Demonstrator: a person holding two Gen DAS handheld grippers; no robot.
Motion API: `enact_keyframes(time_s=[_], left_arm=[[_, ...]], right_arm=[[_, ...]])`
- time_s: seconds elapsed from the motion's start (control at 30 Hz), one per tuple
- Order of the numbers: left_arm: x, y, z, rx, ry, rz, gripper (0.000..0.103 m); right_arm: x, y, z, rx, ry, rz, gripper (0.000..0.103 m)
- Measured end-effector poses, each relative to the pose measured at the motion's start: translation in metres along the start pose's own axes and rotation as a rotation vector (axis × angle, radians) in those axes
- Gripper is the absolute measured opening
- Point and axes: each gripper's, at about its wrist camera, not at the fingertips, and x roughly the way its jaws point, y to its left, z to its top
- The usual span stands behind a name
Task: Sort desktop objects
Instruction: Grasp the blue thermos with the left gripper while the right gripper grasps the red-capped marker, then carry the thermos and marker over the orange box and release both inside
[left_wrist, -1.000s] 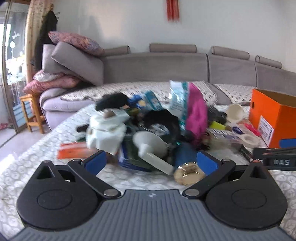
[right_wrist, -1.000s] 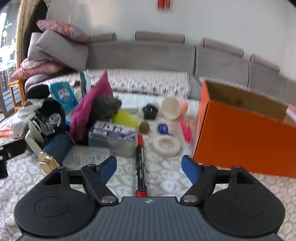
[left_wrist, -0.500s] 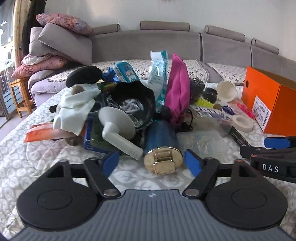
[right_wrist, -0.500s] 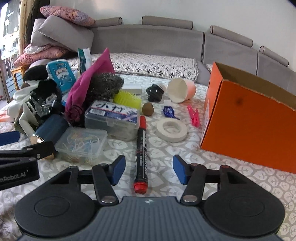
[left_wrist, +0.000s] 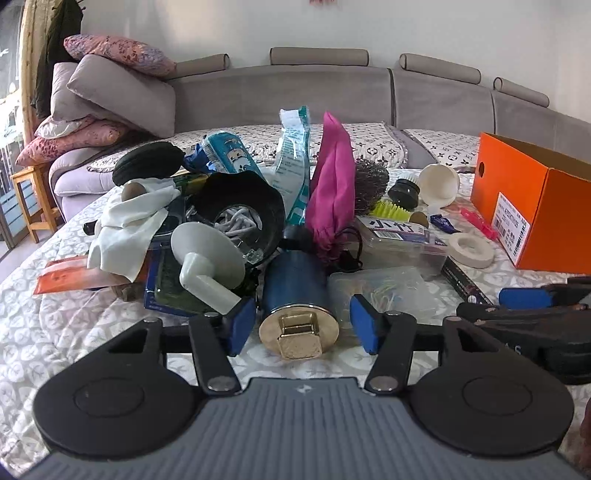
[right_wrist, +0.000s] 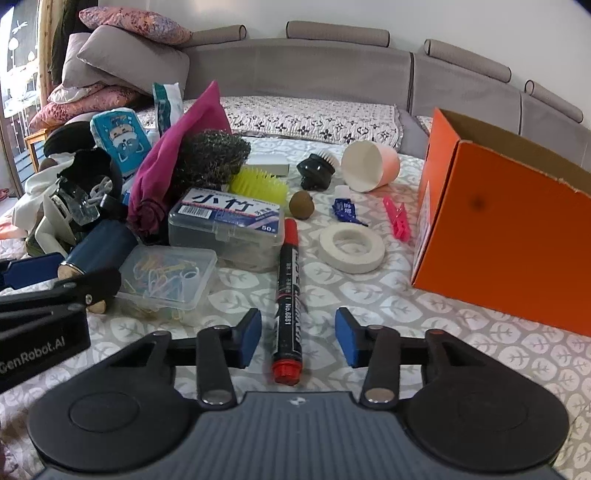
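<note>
A blue cylinder with a gold cap (left_wrist: 297, 295) lies on the patterned cloth, cap toward me. It lies between the pads of my left gripper (left_wrist: 303, 323), whose jaws are closing; a thin gap shows on each side. A black marker with a red cap (right_wrist: 289, 295) lies lengthwise between the pads of my right gripper (right_wrist: 298, 338). Those jaws are closing too and stand clear of the marker. An open orange cardboard box (right_wrist: 498, 229) stands at the right, also the orange box (left_wrist: 535, 206) in the left wrist view.
A heap behind holds a magenta cloth (left_wrist: 332, 192), white cloth (left_wrist: 129, 229), black bowl (left_wrist: 236, 214), clear paperclip box (right_wrist: 170, 277), toothpick box (right_wrist: 225, 225), tape ring (right_wrist: 351, 243), pink cup (right_wrist: 369, 166) and pink clip (right_wrist: 397, 218). A grey sofa (left_wrist: 314, 96) runs behind.
Both grippers' jaws have narrowed. The left gripper has come up to the blue cylinder, which now lies between its pads. The marker stays between the right pads.
</note>
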Motion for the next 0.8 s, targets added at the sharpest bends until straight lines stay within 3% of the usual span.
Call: enact_keyframes(time_s=[0.13,0.23,0.63,0.8], left_arm=[[0.002,-0.002,0.001,-0.008,-0.006,0.009,0.051],[-0.001,-0.002,0.002,-0.038,0.01,0.02,0.045],[0.015,-0.002,0.007,-0.097,0.007,0.022,0.051],[0.016,-0.005,0.008,-0.088,0.017,0.02,0.047]], right_arm=[[0.001,-0.001,0.001,0.002,0.002,0.005,0.034],[0.0,0.002,0.002,-0.012,0.005,0.015,0.014],[0.0,0.003,0.003,-0.021,0.006,0.012,0.014],[-0.001,0.002,0.004,-0.01,0.012,0.015,0.014]])
